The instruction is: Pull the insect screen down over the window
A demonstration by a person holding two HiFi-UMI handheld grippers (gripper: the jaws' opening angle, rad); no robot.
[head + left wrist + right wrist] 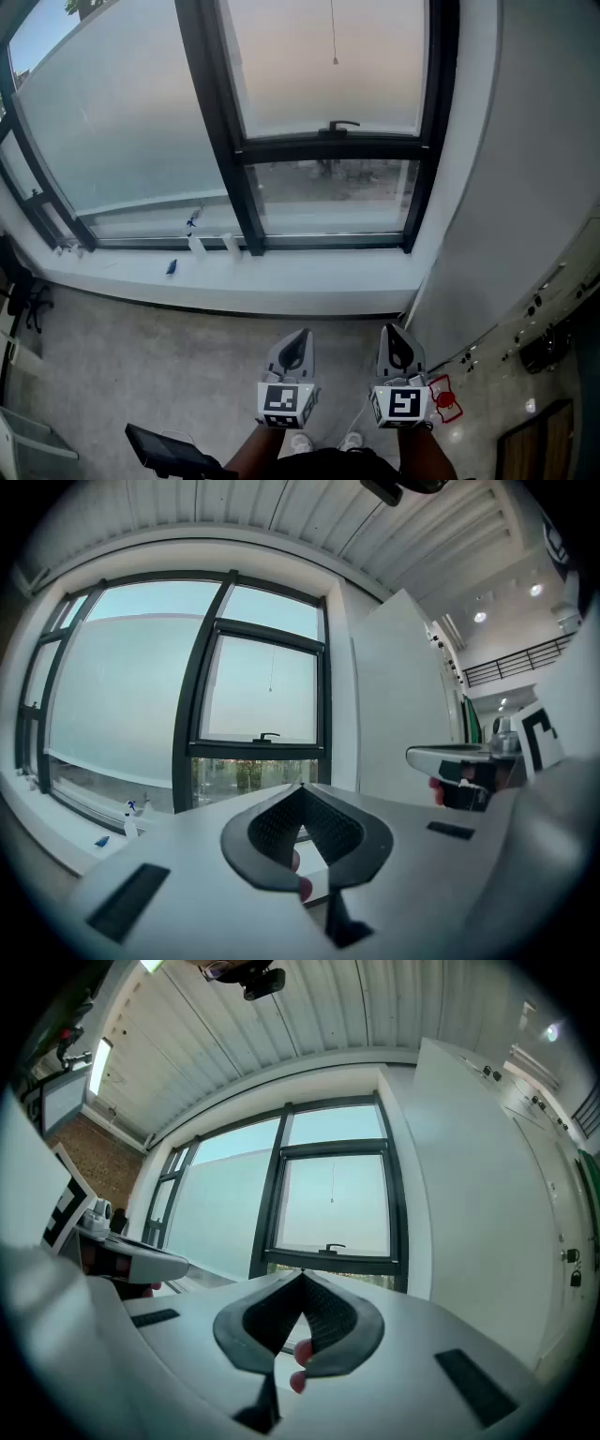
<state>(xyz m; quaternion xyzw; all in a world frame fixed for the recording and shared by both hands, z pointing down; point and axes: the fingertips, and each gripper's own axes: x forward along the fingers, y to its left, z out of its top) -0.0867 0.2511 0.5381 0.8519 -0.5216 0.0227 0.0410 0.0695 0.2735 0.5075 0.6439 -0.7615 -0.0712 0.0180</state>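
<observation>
The window (pixel 328 141) has a black frame, and its right-hand pane carries a black handle (pixel 342 125) on the lower bar. A thin pull cord (pixel 334 37) with a small end bead hangs in front of that pane; the screen itself is out of sight above. My left gripper (pixel 301 334) and right gripper (pixel 393 330) are side by side low in the head view, well back from the window, both shut and empty. The left gripper (pixel 300 787) looks level at the cord (pixel 271 675) and handle (pixel 269 736). The right gripper (pixel 302 1274) faces the cord (pixel 332 1183) too.
A white sill (pixel 281 281) runs under the window with a spray bottle (pixel 192 221), two small white bottles (pixel 198 246) and a blue item (pixel 172 267). A white wall (pixel 525 187) stands at the right. A red object (pixel 444 398) and a black device (pixel 164 448) lie low near my feet.
</observation>
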